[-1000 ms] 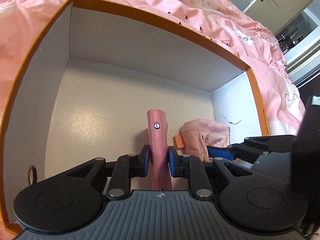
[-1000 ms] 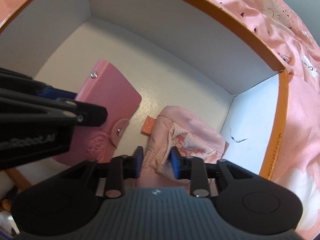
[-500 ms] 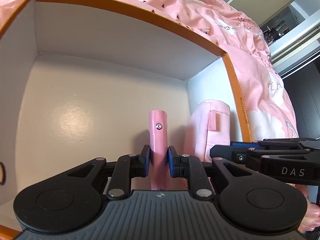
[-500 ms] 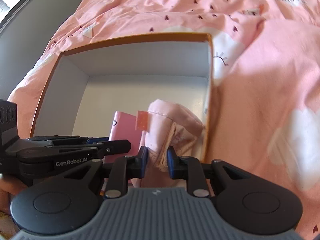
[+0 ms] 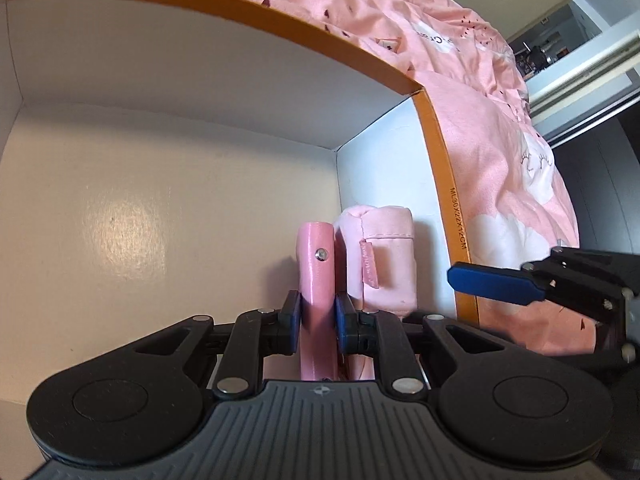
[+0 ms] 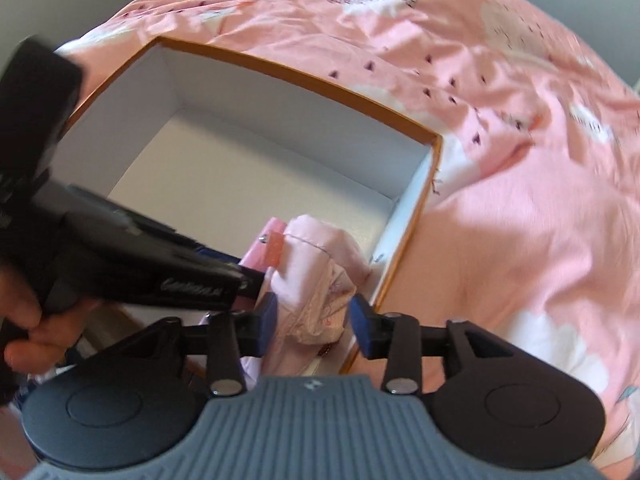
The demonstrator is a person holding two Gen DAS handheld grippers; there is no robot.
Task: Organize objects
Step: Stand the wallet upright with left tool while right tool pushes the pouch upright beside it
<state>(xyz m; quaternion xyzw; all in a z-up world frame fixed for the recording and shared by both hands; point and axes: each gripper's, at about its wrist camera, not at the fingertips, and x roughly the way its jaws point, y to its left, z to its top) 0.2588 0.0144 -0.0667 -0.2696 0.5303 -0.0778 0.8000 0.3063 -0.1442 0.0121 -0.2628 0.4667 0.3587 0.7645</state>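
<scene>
A pink snap wallet [image 5: 316, 264] stands on edge inside the white box with an orange rim [image 5: 240, 8]. My left gripper [image 5: 318, 316] is shut on it. The wallet rests right against a pink fabric pouch [image 5: 390, 264], which stands by the box's right wall. In the right wrist view my right gripper [image 6: 314, 314] hovers over the pouch [image 6: 316, 264]. Its jaws are opening; the pouch lies between them, with a gap at the right pad. The wallet [image 6: 260, 248] peeks out behind the left gripper's black finger [image 6: 192, 280]. One blue fingertip [image 5: 496, 282] of the right gripper shows at the box's right rim.
The box [image 6: 300, 68] lies on a pink patterned bedspread [image 6: 500, 160]. Its white floor [image 5: 140, 220] is bare left of the wallet. A hand [image 6: 24, 320] grips the left tool. A doorway [image 5: 560, 40] shows at the far right.
The right gripper has lifted and its jaws have spread off the pouch. The left gripper has carried the wallet rightward until it stands against the pouch.
</scene>
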